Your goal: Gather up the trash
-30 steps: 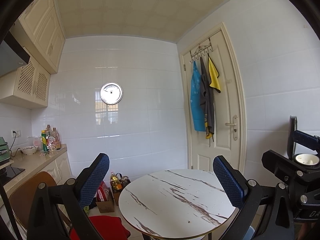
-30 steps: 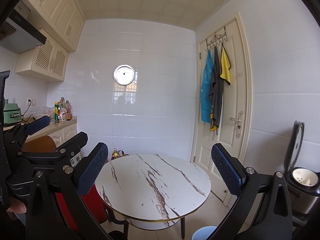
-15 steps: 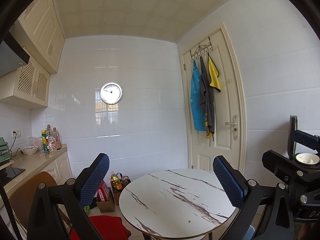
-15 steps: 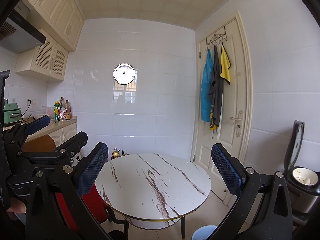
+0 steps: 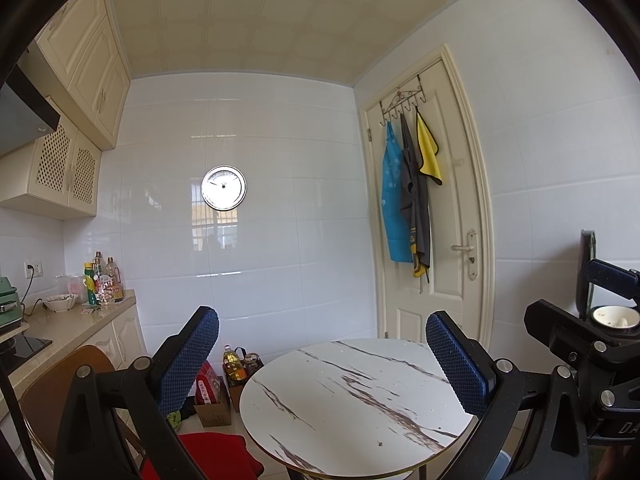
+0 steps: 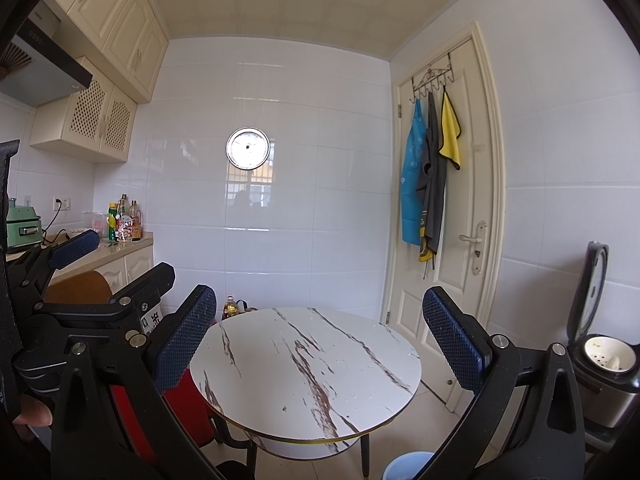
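A round white table (image 5: 352,396) (image 6: 304,364) with brown marble veins stands in front of both grippers. Only tiny dark specks (image 5: 379,444) (image 6: 285,409) lie on its top. My left gripper (image 5: 320,354) is held above the table's near side, open, with nothing between its blue pads. My right gripper (image 6: 316,334) is also open and empty, raised over the table. In the right wrist view the left gripper's black frame (image 6: 80,320) shows at the left, with a fingertip of the person (image 6: 34,416) below it. The right gripper's frame (image 5: 580,344) shows at the right of the left wrist view.
A blue bin rim (image 6: 404,466) sits on the floor under the table's near right. A chair with a red cushion (image 5: 216,452) stands left of the table. An open rice cooker (image 6: 604,364) is at the right, a door (image 6: 452,208) with hung aprons behind, a counter (image 5: 68,328) with bottles at the left.
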Demonstrator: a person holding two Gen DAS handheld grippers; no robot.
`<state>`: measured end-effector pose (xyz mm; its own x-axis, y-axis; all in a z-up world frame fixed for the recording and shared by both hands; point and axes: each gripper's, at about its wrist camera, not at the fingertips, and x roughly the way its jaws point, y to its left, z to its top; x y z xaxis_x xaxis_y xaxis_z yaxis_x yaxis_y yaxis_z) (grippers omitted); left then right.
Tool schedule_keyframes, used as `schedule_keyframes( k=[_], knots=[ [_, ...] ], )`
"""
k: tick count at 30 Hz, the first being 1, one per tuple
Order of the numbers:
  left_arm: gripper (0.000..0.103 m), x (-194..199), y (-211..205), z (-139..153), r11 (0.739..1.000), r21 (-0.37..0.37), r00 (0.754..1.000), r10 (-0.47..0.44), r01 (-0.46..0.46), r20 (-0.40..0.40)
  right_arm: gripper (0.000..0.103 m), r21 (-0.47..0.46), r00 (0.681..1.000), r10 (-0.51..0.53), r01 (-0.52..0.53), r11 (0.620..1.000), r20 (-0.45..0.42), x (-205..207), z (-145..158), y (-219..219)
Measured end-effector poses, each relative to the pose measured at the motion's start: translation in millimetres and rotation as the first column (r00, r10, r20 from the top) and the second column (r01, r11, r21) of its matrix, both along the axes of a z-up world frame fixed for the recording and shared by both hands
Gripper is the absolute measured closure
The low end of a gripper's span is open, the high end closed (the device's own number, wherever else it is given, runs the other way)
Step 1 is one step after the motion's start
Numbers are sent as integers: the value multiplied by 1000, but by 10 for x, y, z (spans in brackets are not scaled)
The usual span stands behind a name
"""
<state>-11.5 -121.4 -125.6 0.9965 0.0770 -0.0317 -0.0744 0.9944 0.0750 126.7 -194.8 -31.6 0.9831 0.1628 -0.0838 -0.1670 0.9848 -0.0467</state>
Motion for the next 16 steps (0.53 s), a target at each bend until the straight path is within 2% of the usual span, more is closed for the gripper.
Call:
schedule_keyframes(
  k=[16],
  knots=[
    [0, 9, 20, -16, 1000, -2, 1000, -7, 7, -6, 0, 0, 1000, -2, 2, 1000, -2, 9, 0, 4]
  ],
)
